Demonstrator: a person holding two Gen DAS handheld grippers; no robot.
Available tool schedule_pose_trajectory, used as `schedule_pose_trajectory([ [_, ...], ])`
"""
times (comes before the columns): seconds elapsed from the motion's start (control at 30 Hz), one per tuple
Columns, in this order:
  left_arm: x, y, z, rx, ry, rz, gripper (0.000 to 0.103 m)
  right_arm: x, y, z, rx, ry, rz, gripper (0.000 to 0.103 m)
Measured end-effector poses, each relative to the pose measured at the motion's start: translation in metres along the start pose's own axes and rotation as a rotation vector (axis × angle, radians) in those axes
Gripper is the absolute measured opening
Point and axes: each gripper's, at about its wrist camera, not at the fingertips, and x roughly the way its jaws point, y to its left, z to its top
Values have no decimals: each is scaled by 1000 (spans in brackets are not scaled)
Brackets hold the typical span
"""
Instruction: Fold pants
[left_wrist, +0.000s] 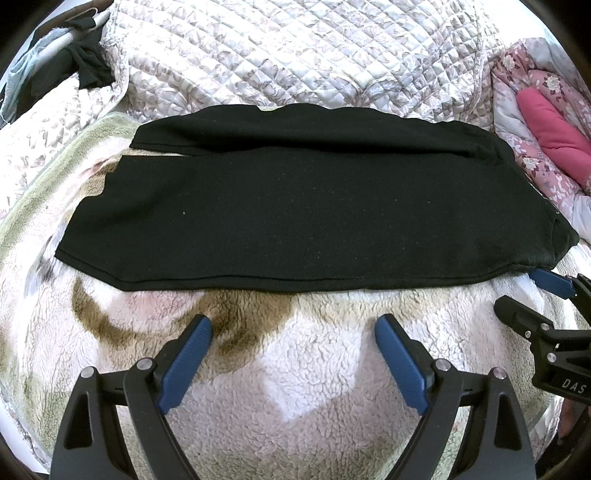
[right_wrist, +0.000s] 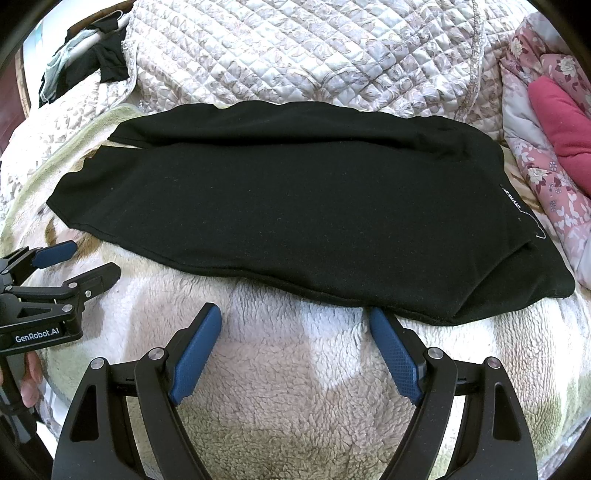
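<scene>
Black pants (left_wrist: 303, 210) lie flat on a fleece blanket, legs stretched to the left and waist to the right, with a small label near the waist (right_wrist: 515, 201). They also show in the right wrist view (right_wrist: 295, 206). My left gripper (left_wrist: 293, 325) is open and empty, just short of the pants' near edge. My right gripper (right_wrist: 295, 317) is open and empty; its right fingertip (right_wrist: 378, 317) touches the near hem. Each gripper shows in the other's view, the right one (left_wrist: 546, 291) and the left one (right_wrist: 85, 258).
The fleece blanket (left_wrist: 295, 387) covers the bed. A quilted floral cover (left_wrist: 295, 55) lies behind the pants. Pink floral bedding with a pink cushion (left_wrist: 550, 125) is at the right. Dark clothes (left_wrist: 85, 62) hang at the far left.
</scene>
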Motion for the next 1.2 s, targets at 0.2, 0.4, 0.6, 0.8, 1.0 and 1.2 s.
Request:
schedule_pose_trajectory([
  [0.2, 0, 0, 0, 0, 0, 0, 92, 0, 0, 0, -1, 0, 0, 82],
  [0.4, 0, 0, 1, 1, 0, 0, 92, 0, 0, 0, -5, -1, 0, 82],
  [0.6, 0, 0, 0, 1, 0, 0, 93, 1, -1, -1, -5, 3, 5, 82],
  [0.8, 0, 0, 0, 1, 0, 1, 93, 2, -2, -1, 0, 9, 12, 83],
  [1.0, 1, -1, 0, 5, -4, 3, 93, 3, -3, -1, -3, 13, 18, 83],
  [1.2, 1, -1, 0, 2, -2, 2, 93, -2, -4, -2, -7, 9, 27, 83],
])
